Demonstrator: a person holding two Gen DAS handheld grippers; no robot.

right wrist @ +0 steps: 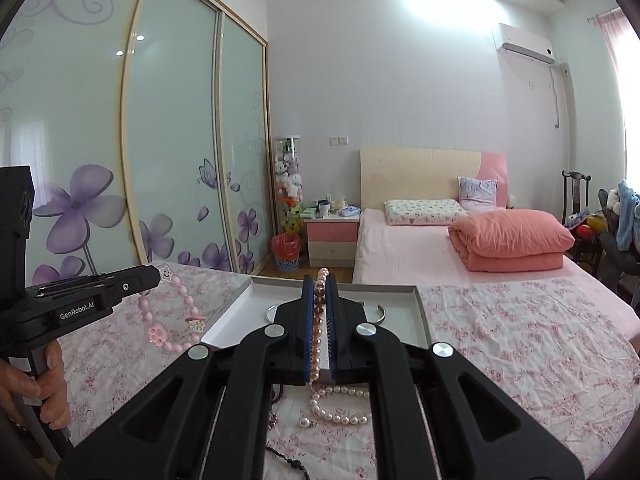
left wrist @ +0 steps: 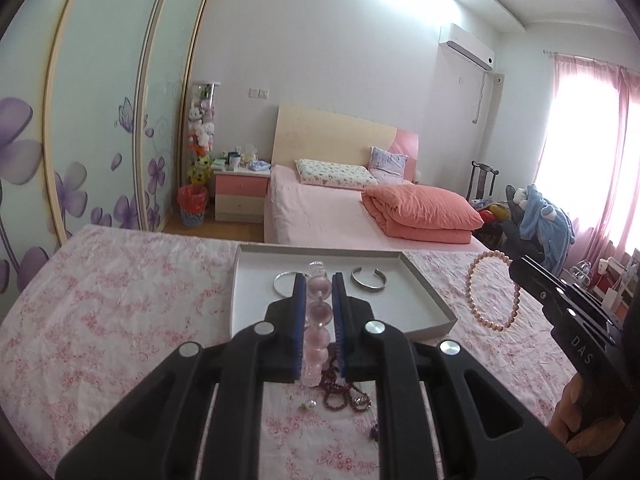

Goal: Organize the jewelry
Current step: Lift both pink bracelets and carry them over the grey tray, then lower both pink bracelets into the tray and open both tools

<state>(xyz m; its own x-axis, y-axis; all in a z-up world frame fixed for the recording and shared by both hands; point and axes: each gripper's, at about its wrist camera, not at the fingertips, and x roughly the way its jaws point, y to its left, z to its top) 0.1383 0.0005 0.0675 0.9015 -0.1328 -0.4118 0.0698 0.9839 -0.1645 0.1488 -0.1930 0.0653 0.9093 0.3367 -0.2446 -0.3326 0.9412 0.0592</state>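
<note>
Above the floral cloth (left wrist: 120, 300), left gripper (left wrist: 318, 292) clamps a pink bead bracelet (left wrist: 318, 320) over the near edge of a white tray (left wrist: 412, 304) holding two bangles (left wrist: 368, 278); right gripper (right wrist: 320, 300) clamps a pearl bracelet (left wrist: 490, 292) beyond the tray's right edge; loose strands (right wrist: 340, 408) lie below, nearer the cloth's near edge

"GenRobot.AI" on left gripper (right wrist: 150, 280); "DAS" on right gripper (left wrist: 516, 270)
</note>
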